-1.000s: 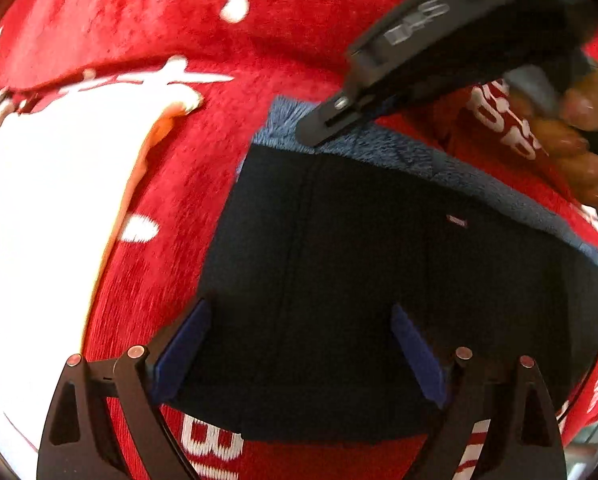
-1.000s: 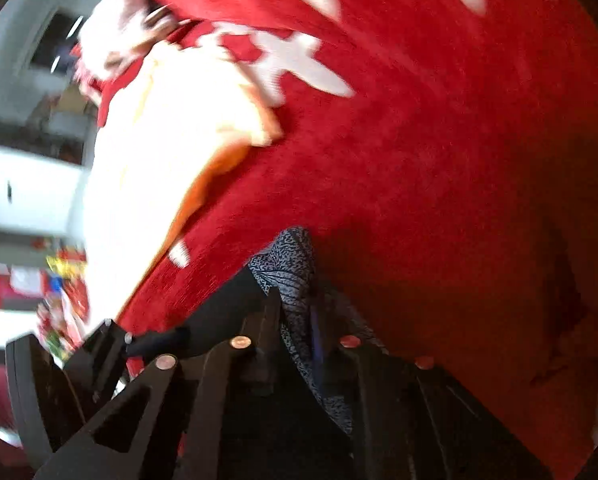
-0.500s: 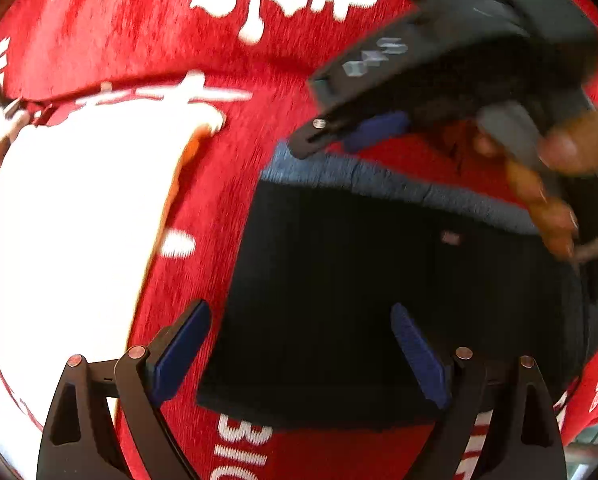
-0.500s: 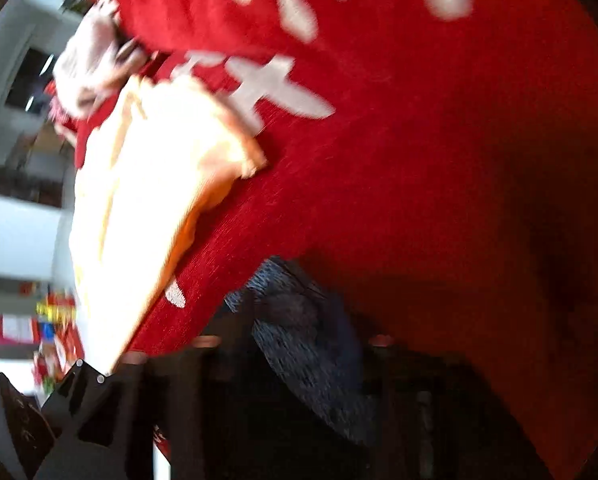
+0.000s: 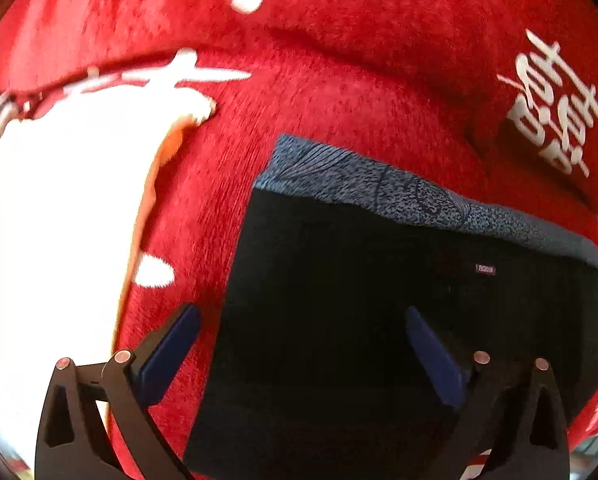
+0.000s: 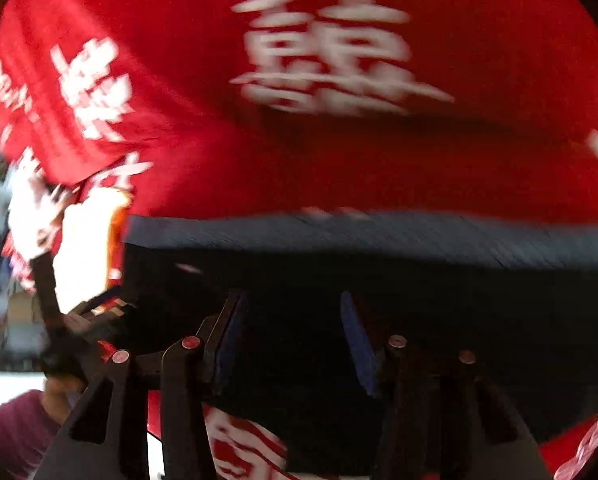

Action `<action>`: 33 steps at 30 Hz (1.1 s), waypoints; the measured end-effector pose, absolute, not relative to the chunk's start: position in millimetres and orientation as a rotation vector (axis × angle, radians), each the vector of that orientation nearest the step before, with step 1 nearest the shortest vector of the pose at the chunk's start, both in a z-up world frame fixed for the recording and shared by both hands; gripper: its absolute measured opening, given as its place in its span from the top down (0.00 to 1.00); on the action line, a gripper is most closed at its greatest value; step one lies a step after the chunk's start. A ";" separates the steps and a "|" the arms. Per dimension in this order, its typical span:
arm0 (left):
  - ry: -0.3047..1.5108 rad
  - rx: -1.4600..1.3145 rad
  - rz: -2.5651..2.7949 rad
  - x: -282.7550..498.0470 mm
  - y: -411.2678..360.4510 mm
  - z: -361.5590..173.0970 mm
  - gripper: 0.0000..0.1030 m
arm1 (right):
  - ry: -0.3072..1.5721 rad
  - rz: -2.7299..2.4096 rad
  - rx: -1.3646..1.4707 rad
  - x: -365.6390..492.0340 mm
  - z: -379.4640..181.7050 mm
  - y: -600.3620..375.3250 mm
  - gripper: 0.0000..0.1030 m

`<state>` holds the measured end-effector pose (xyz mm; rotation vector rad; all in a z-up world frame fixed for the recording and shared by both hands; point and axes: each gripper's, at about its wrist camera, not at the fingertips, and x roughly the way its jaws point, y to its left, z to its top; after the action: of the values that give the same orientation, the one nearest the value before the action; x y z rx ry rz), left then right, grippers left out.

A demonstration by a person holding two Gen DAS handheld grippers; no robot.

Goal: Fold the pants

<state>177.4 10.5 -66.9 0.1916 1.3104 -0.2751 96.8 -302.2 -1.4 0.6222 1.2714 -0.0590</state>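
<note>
The dark pants (image 5: pixel 339 300) lie folded into a flat rectangle on the red cloth. A grey patterned layer (image 5: pixel 379 188) shows along the far edge, and a small label (image 5: pixel 485 269) sits on top. My left gripper (image 5: pixel 299 340) is open and empty above the near part of the pants. In the blurred right wrist view the pants (image 6: pixel 379 272) fill the lower half, and my right gripper (image 6: pixel 291 332) is open and empty above them. The left gripper (image 6: pixel 59 344) shows at that view's left edge.
The red cloth (image 5: pixel 359 80) with white characters covers the surface and rises into folds at the back. A white and orange cloth (image 5: pixel 59 220) lies to the left of the pants; it also shows in the right wrist view (image 6: pixel 83 256).
My right gripper let go of the grey far edge of the pants, opened and pulled back out of the left wrist view. The pants now lie flat.
</note>
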 end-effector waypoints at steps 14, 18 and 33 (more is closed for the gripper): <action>1.272 0.379 -0.415 126.4 -116.1 -38.8 0.01 | 1.143 -0.144 1.134 -63.7 -35.7 -377.3 0.44; 1.380 0.347 -0.483 113.5 -150.1 -69.4 0.01 | 1.132 -0.041 1.242 -67.2 -47.8 -365.0 0.44; 1.351 0.504 -0.496 91.9 -168.4 -79.8 0.01 | 1.053 0.054 1.425 -46.8 -85.4 -331.6 0.60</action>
<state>91.9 -168.4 -79.8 0.5039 1.3510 -0.4963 -46.8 -331.6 -85.4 1.4246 1.0528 0.0537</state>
